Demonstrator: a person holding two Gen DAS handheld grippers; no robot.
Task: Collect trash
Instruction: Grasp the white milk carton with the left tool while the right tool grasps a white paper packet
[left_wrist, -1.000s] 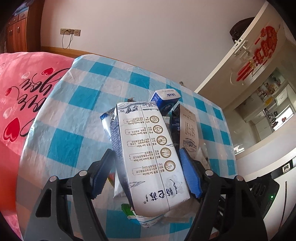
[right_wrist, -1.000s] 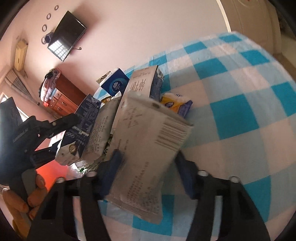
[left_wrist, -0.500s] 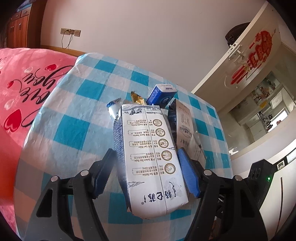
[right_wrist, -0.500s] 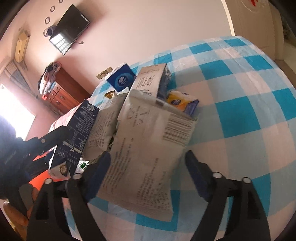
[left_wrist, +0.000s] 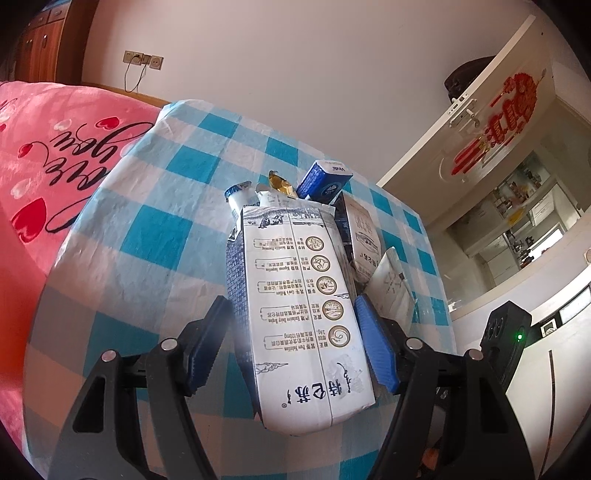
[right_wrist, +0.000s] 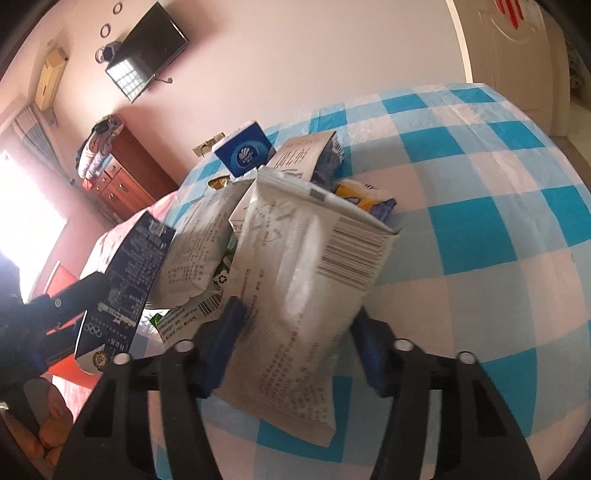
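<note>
My left gripper (left_wrist: 291, 343) is shut on a white and dark blue milk carton (left_wrist: 299, 306), held above the checked tablecloth (left_wrist: 147, 240). The same carton shows at the left of the right wrist view (right_wrist: 122, 280). My right gripper (right_wrist: 301, 332) is shut on a crumpled white carton with a barcode (right_wrist: 310, 280). Behind lies a pile of trash: a blue tissue box (right_wrist: 245, 153), a tall carton (right_wrist: 303, 157), a yellow and blue wrapper (right_wrist: 365, 199) and a white pouch (right_wrist: 199, 243).
A pink blanket with hearts (left_wrist: 48, 166) lies left of the table. A white door with a red ornament (left_wrist: 491, 122) stands at the right. A wooden dresser (right_wrist: 125, 177) and a wall television (right_wrist: 147, 48) are behind the table.
Both grippers have lifted their cartons a little and drawn back from the pile. The right jaws, wider half a second ago, have closed in on the white carton.
</note>
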